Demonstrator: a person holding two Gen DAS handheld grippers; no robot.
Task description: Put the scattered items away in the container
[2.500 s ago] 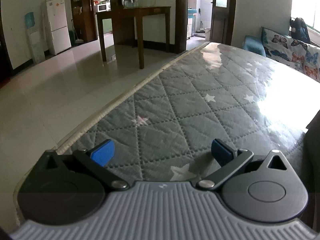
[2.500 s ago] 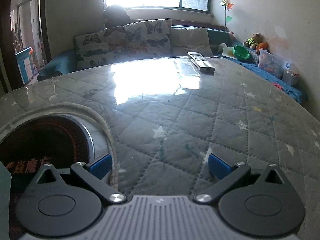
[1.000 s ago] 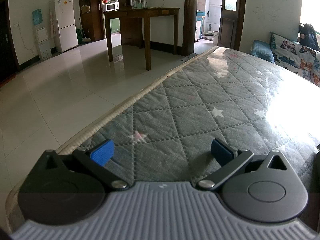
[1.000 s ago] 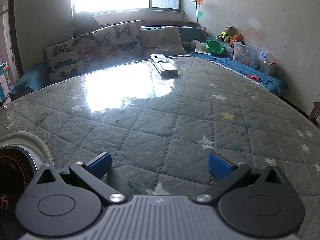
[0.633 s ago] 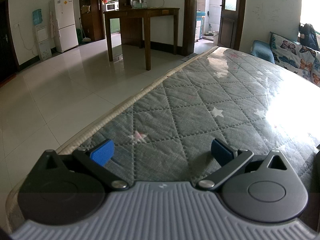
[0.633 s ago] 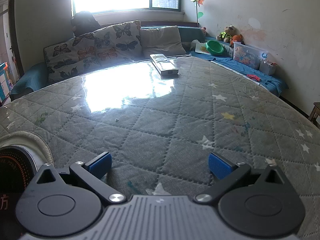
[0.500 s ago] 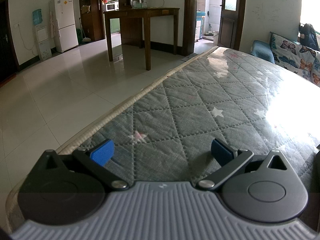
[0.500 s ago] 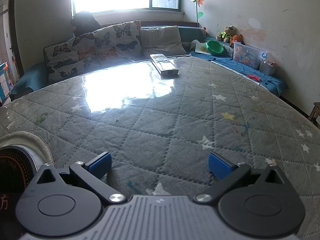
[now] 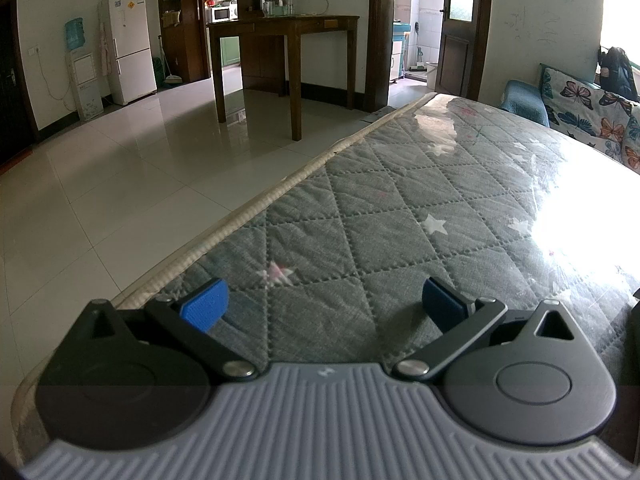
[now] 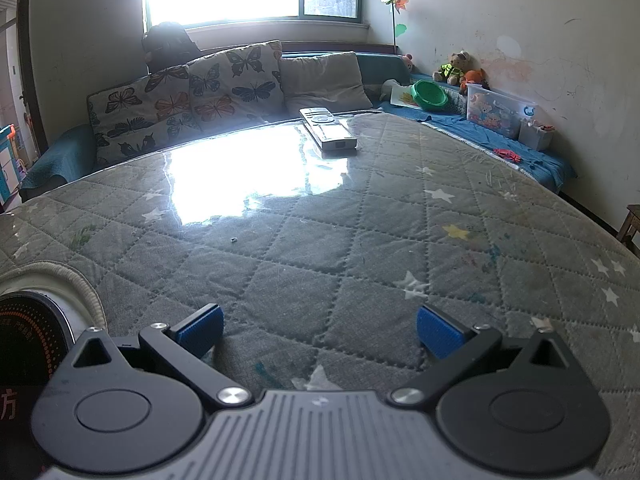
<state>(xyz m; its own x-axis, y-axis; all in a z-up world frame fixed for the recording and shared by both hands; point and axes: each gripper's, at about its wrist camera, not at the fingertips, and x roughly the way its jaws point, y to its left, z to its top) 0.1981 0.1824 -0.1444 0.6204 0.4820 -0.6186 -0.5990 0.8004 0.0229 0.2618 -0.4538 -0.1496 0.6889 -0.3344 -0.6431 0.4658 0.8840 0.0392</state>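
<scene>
My left gripper (image 9: 323,304) is open over the near left part of a grey quilted table top (image 9: 400,208), with nothing between its blue pads. My right gripper (image 10: 319,330) is open too and holds nothing, low over the same star-patterned cover (image 10: 320,248). Two remote controls (image 10: 327,128) lie side by side at the far edge of the table. A round dark container with a white rim (image 10: 38,332) shows at the lower left of the right wrist view, beside the right gripper. No other loose items are in sight.
A sofa with butterfly cushions (image 10: 192,96) runs behind the table. Toys, a green bowl (image 10: 430,95) and a clear box (image 10: 496,114) sit on the blue bench at right. A tiled floor (image 9: 100,184), a wooden table (image 9: 284,64) and a fridge (image 9: 129,46) lie left.
Since 2.5 s ago both grippers have swung: the container slid to the left edge of the right view and the remotes came nearer the centre. Over the last second nothing has moved.
</scene>
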